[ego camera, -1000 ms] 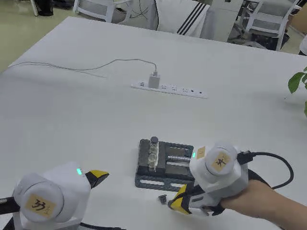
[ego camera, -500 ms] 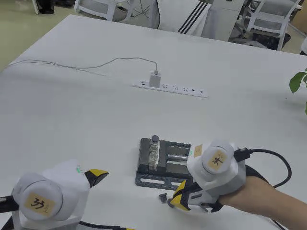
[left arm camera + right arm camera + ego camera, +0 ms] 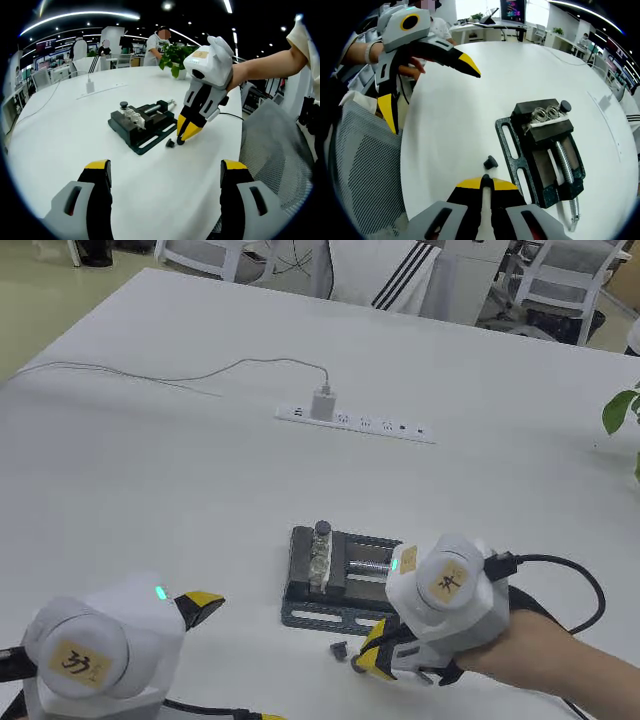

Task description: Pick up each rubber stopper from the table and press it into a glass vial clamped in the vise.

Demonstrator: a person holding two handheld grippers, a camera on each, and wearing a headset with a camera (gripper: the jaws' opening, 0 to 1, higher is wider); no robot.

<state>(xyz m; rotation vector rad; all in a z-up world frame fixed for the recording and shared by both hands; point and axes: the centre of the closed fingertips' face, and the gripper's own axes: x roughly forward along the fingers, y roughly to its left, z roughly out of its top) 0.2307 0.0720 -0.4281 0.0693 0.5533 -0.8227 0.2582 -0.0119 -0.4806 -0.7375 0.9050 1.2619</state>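
Small dark rubber stopper (image 3: 490,162), light, squashy, apt to roll, lies on white table (image 3: 445,115) between black vise (image 3: 545,150) and closed, empty right gripper (image 3: 483,184); left gripper (image 3: 165,167) gapes empty; probably best pinched across its sides.

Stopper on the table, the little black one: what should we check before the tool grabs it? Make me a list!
1. Right tool open for the grab: not ok, its jaws are shut.
2. Loose stopper free on the table, just ahead of it: ok.
3. Vials clamped in the vise: ok.
4. An uncapped vial waiting: cannot tell.
5. Left tool away from the vise: ok, open and empty.
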